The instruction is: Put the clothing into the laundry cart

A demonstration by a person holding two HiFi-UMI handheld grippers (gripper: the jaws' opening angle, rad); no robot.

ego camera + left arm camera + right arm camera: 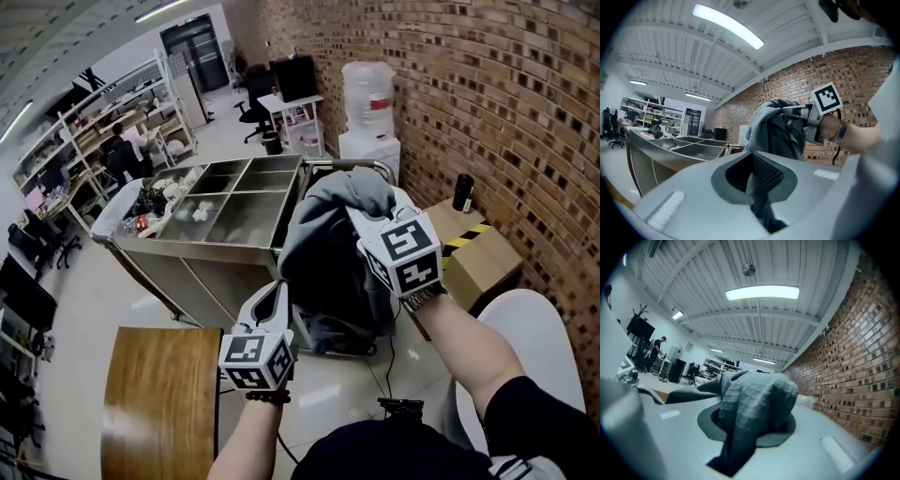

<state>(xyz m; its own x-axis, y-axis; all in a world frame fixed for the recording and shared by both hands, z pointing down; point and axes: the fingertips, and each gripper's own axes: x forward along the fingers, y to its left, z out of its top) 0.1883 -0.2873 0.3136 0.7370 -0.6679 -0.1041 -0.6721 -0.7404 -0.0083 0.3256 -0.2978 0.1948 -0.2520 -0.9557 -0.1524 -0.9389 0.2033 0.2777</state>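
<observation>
The garment (323,234), grey and bunched, hangs at the middle of the head view between the two grippers. The right gripper (367,225) holds its top at one o'clock. The left gripper (272,305) holds a lower fold at seven o'clock.

In the left gripper view the left gripper (757,187) has its jaws narrow, pinched on a dark strip of the garment (778,126) that runs up toward twelve o'clock. The strip's lower end is cut off by the jaw bodies. At two o'clock the right gripper (811,116) shows with cloth heaped over its tip, so its jaws cannot be read from here.

In the right gripper view the right gripper (740,441) is nearly closed on a thick wad of the garment (754,399). The wad mushrooms over the jaws and covers the pads.

The cart (352,333) stands under and behind the garment, which hides most of it. Only its dark lower part and a chrome bar at twelve o'clock show. Whether the cloth touches the cart is unclear.

A steel trolley (234,202) with open compartments stands at ten o'clock of the garment, with small clutter at its far end too blurred to name. A wooden table (159,403) lies at seven o'clock, cut off by the frame's bottom edge. At three o'clock, by the brick wall, is a box (483,262).
</observation>
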